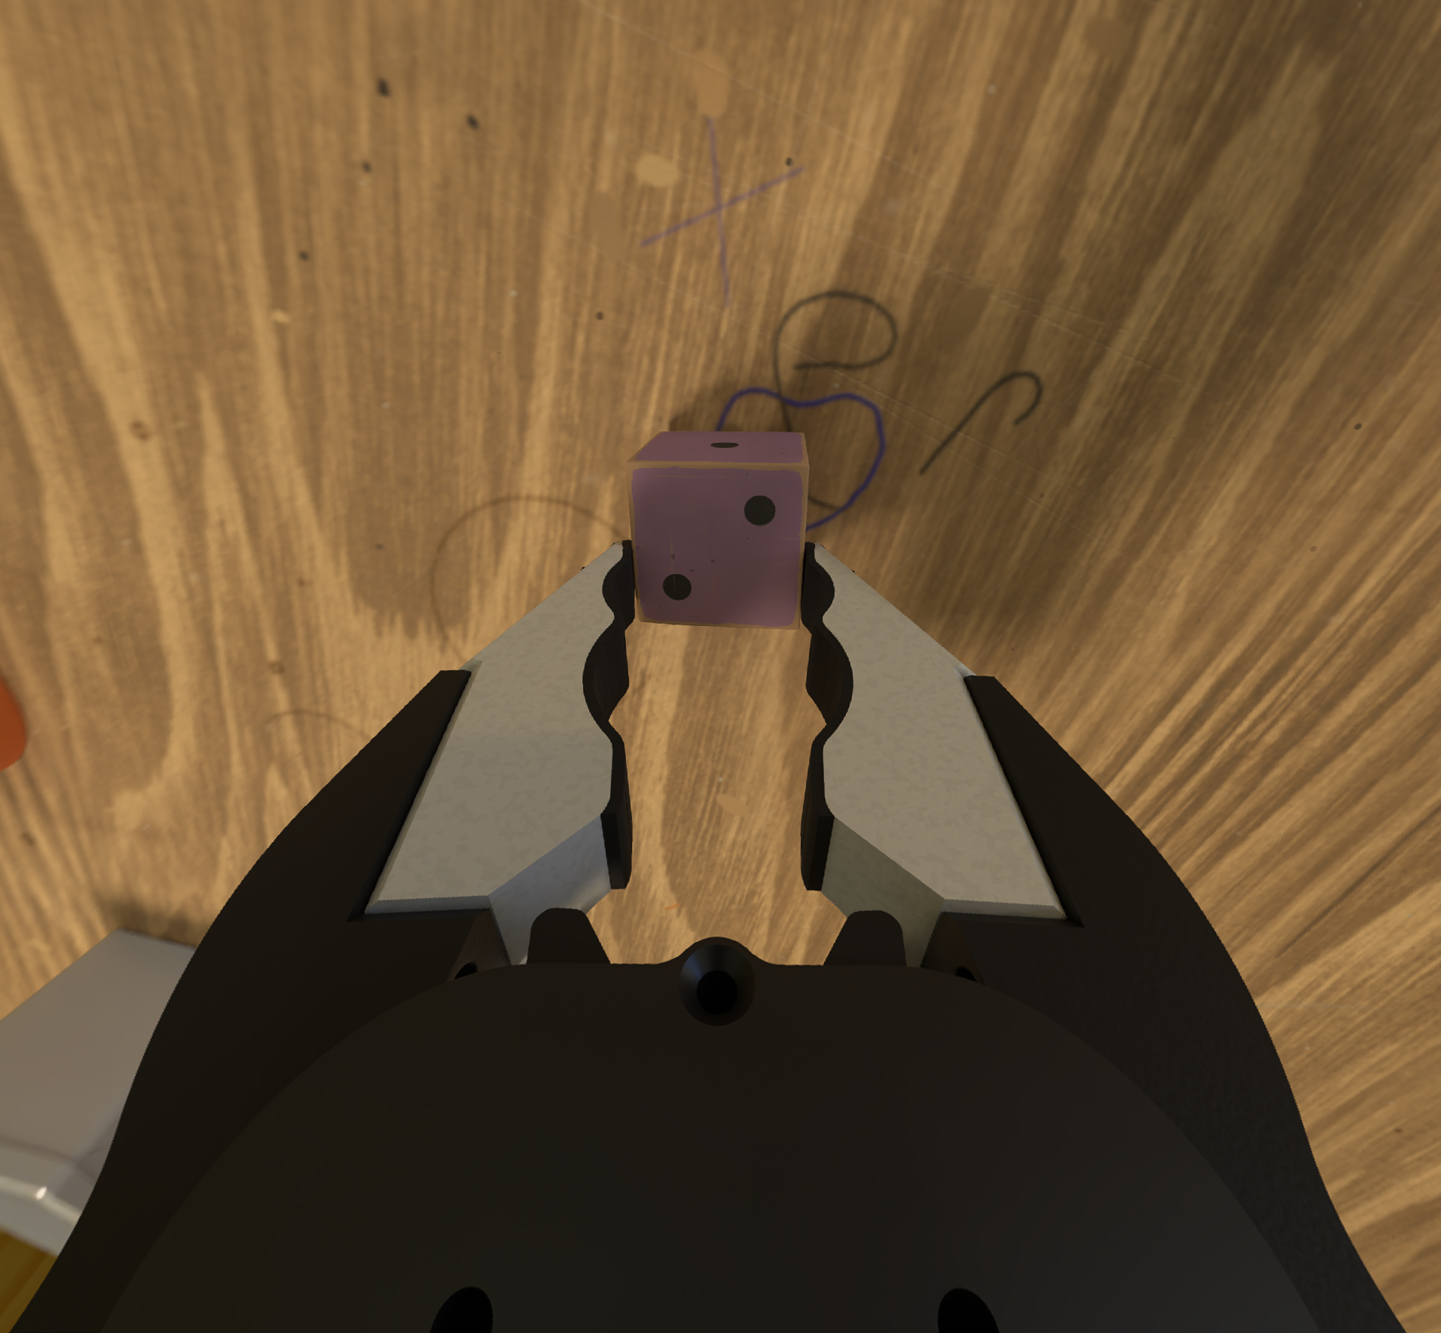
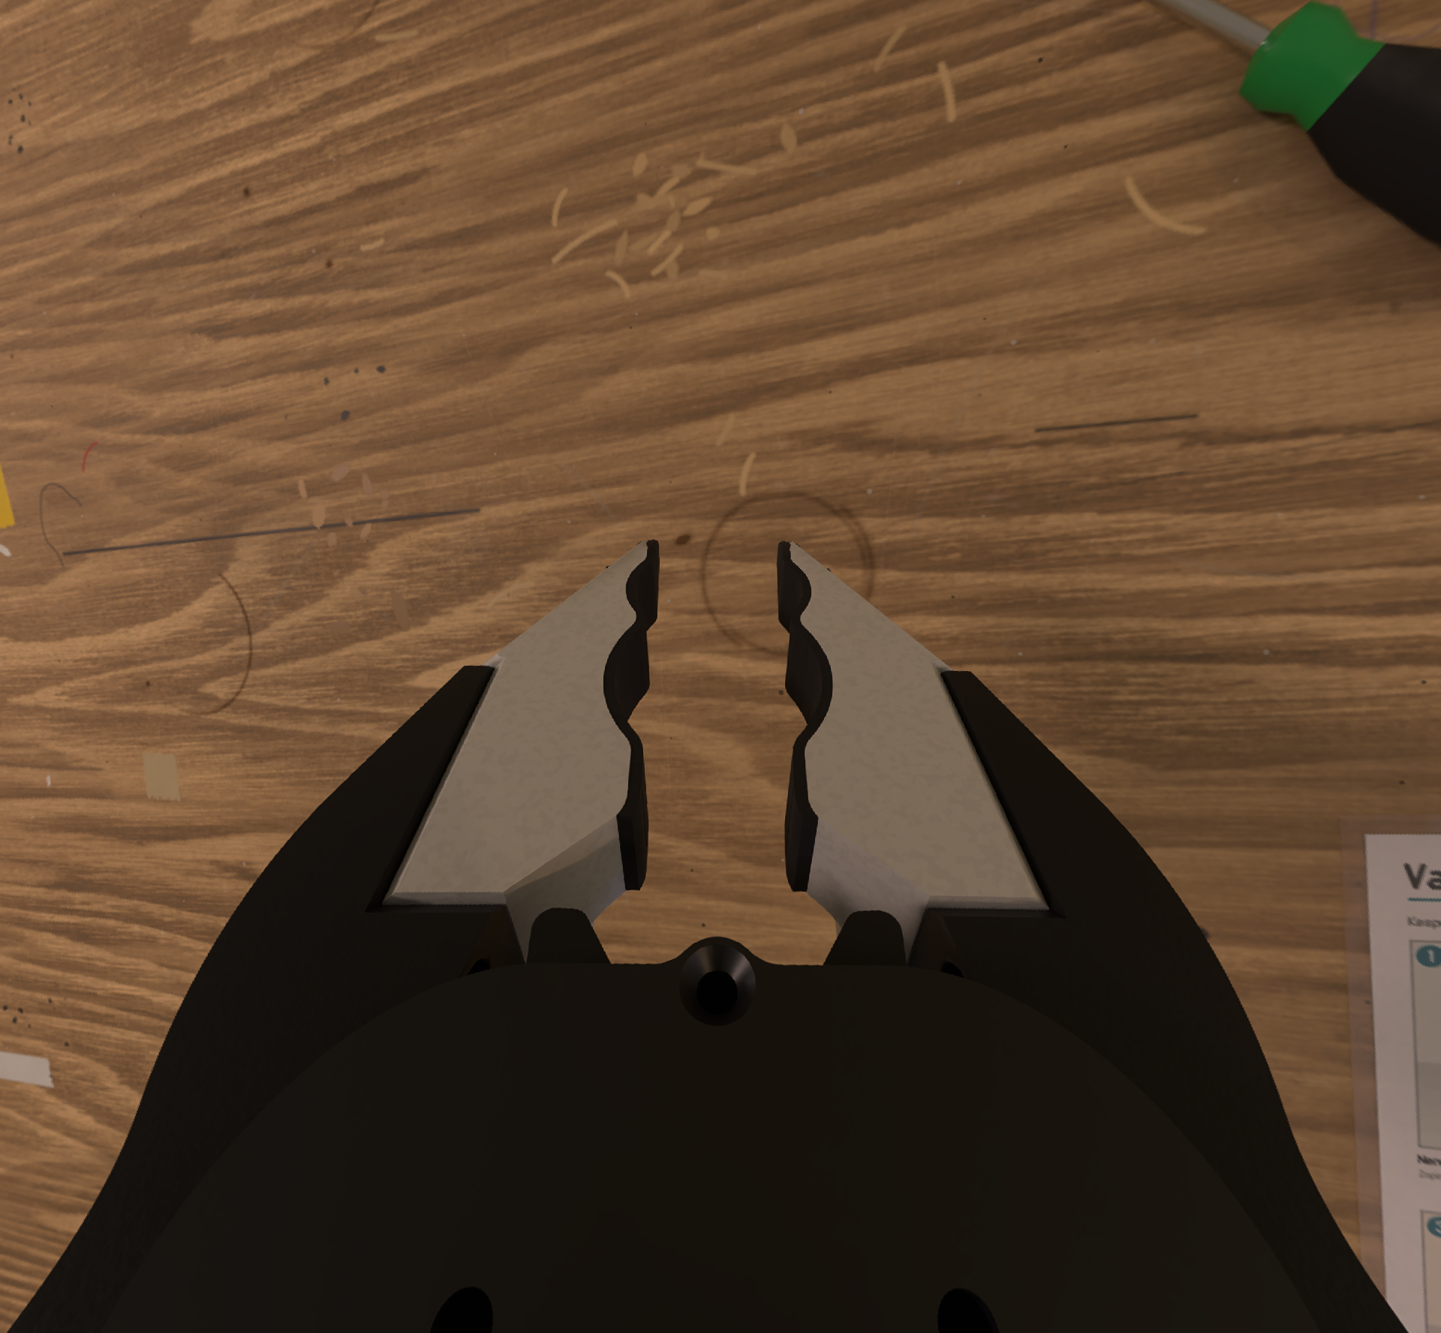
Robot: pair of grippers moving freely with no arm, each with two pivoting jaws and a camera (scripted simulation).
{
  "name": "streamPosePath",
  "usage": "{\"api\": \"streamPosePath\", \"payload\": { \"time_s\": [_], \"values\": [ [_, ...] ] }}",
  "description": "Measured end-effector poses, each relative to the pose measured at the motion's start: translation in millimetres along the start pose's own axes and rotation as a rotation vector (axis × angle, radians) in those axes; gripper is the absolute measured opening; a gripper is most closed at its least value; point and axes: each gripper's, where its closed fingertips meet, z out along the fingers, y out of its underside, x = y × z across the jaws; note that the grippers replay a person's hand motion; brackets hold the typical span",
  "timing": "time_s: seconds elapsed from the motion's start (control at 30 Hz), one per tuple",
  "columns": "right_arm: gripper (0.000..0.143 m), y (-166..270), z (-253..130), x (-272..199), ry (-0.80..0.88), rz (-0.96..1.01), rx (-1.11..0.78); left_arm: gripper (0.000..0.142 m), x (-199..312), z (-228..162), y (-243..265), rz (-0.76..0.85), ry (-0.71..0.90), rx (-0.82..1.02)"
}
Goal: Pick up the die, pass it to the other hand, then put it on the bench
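The die [image 1: 717, 547] is a pink-purple cube with black pips. It sits between the tips of my left gripper [image 1: 716, 555], whose jaws are closed against its two sides. Its shadow falls on the wooden bench [image 1: 312, 282] just beyond it; I cannot tell whether it rests on the bench or is held above it. My right gripper [image 2: 717, 555] is open and empty, pointing down at the wooden bench [image 2: 390, 282]. The die does not show in the right wrist view.
A screwdriver [image 2: 1325, 71] with a green and black handle lies at the top right. A printed sheet [image 2: 1403, 1062] lies at the right edge. A white object [image 1: 78, 1062] and an orange shape [image 1: 8, 726] sit at the left edge. Pen marks and wood shavings mark the bench.
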Motion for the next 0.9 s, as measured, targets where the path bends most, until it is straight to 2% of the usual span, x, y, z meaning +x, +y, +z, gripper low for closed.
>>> {"api": "streamPosePath", "payload": {
  "time_s": [0.07,0.17,0.27,0.33,0.43,0.57,0.63,0.7,0.8,0.9],
  "values": [
    [0.031,-2.7,-5.8,-0.2,0.014,-0.004,0.017,0.043,-4.0,-10.0,-2.3,-0.019,-0.03,0.032],
    [0.041,-13.3,-24.0,-4.1,0.058,-0.026,0.085,0.043,-10.6,-37.8,-8.7,-0.071,-0.062,0.167],
    [0.05,-35.5,-54.8,-26.2,0.073,-0.109,0.234,0.043,-20.7,-77.4,-10.1,-0.117,-0.168,0.29],
    [0.053,-53.2,-79.9,-54.6,0.076,-0.214,0.365,0.043,-22.9,-107.8,-19.3,-0.139,-0.229,0.402],
    [0.057,-71.5,-112.9,-129.6,-0.039,-0.48,0.583,0.043,-16.5,-150.5,-52.7,-0.142,-0.271,0.603],
    [0.067,-63.5,-137.5,-259.7,-0.32,-0.83,0.874,0.043,19.3,-181.9,-119.3,-0.109,-0.107,0.823],
    [0.071,-39.7,-137.4,-325.0,-0.489,-0.974,0.985,0.043,38.5,-187.3,-151.5,-0.113,-0.003,0.894],
    [0.077,-9.3,-125.2,-378.5,-0.619,-1.11,1.004,0.043,58.5,-190.3,-177.7,-0.124,0.118,0.952],
    [0.085,32.1,-97.2,-431.8,-0.644,-1.303,1.042,0.043,85.8,-193.7,-203.4,-0.134,0.304,1.009],
    [0.091,56.0,-71.8,-457.5,-0.531,-1.443,1.105,0.043,106.8,-194.4,-218.4,-0.124,0.425,1.026]
  ]
}}
